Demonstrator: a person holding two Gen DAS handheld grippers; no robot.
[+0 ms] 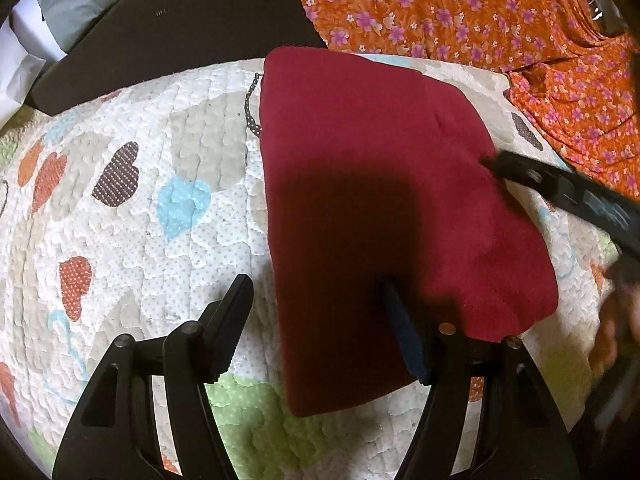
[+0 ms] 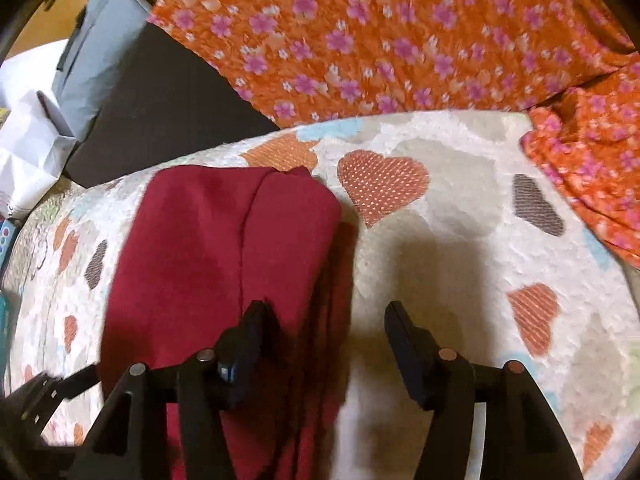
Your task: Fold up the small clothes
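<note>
A dark red garment (image 1: 372, 208) lies folded into a rough rectangle on a white quilt with hearts (image 1: 132, 200). My left gripper (image 1: 314, 288) is open, straddling the garment's near left edge, with its right finger over the cloth. The right gripper shows in the left wrist view as a black finger (image 1: 560, 188) touching the garment's right edge. In the right wrist view the red garment (image 2: 224, 240) lies left of centre on the quilt (image 2: 460, 240). My right gripper (image 2: 326, 316) is open, straddling the garment's right edge, holding nothing.
An orange cloth with pink flowers (image 1: 480, 12) lies along the far and right side, also in the right wrist view (image 2: 380, 32). A black board (image 1: 168, 28), a grey box (image 2: 96, 56) and white paper (image 2: 28, 152) lie at the far left.
</note>
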